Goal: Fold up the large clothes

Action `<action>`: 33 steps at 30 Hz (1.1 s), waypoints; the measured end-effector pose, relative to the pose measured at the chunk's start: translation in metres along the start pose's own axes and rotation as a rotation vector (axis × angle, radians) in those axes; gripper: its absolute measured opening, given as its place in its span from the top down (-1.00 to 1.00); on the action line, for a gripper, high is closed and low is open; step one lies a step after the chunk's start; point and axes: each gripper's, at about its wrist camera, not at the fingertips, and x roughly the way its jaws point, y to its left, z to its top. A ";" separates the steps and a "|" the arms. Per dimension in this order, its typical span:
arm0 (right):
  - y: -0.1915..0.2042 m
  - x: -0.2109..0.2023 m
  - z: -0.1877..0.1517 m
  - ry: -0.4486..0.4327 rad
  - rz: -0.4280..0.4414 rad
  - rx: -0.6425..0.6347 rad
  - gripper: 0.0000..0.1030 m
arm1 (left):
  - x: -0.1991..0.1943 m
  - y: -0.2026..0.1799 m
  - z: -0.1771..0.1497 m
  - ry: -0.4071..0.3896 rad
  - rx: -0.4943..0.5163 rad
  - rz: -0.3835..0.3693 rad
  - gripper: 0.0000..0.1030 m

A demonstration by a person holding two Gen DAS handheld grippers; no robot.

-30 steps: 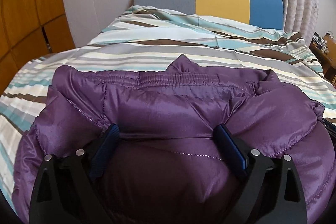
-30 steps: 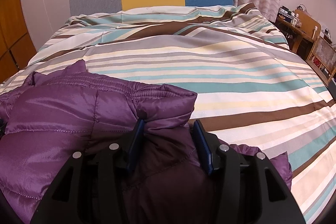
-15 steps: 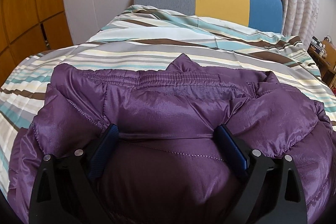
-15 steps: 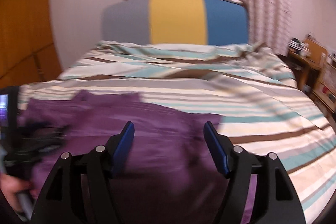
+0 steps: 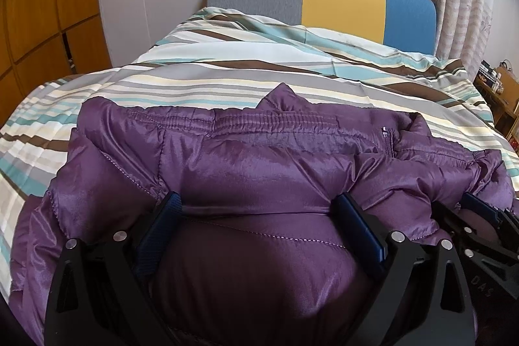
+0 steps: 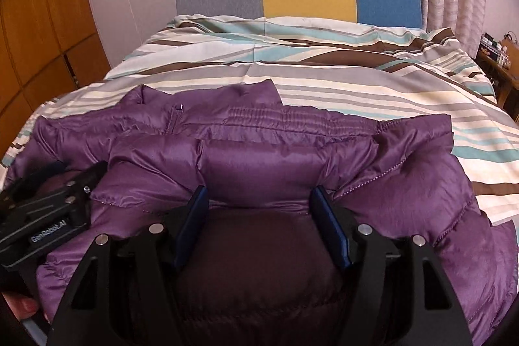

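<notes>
The purple jacket (image 5: 259, 171) lies on the striped bedspread (image 5: 227, 86), its near part cut off below both views. A puffed fold bulges between the wide-spread fingers of the left gripper (image 5: 259, 209) and right gripper (image 6: 259, 200); whether either grips it is unclear.

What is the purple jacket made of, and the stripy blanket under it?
The purple jacket looks like thin, shiny nylon or polyester with puffy filling: it gleams and has stitched quilt lines. The stripy blanket looks like soft, matte woven cloth, maybe cotton; it creases gently and does not shine.
</notes>
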 end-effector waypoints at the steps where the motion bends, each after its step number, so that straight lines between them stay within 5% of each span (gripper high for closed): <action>1: -0.001 0.000 -0.001 -0.002 0.000 0.001 -0.27 | 0.000 0.000 0.000 0.002 0.000 -0.001 -0.86; 11: -0.004 0.000 -0.004 -0.007 0.011 0.015 -0.29 | -0.023 0.018 0.007 0.041 0.015 -0.030 -0.93; 15: -0.005 -0.001 -0.005 -0.010 0.014 0.018 -0.29 | -0.029 0.047 0.017 -0.008 0.009 0.106 -0.93; 18: -0.004 -0.002 -0.004 -0.012 0.015 0.020 -0.29 | -0.011 0.074 0.012 0.051 -0.074 0.163 -0.94; 22: -0.005 -0.004 -0.004 -0.018 0.019 0.022 -0.30 | 0.007 0.093 0.001 0.094 -0.179 0.070 -0.94; 28: -0.005 -0.004 -0.004 -0.017 0.021 0.023 -0.31 | 0.011 0.096 -0.001 0.096 -0.184 0.057 -0.94; 33: -0.013 -0.030 -0.007 -0.107 0.045 0.067 -0.40 | 0.012 0.093 -0.002 0.090 -0.187 0.050 -0.94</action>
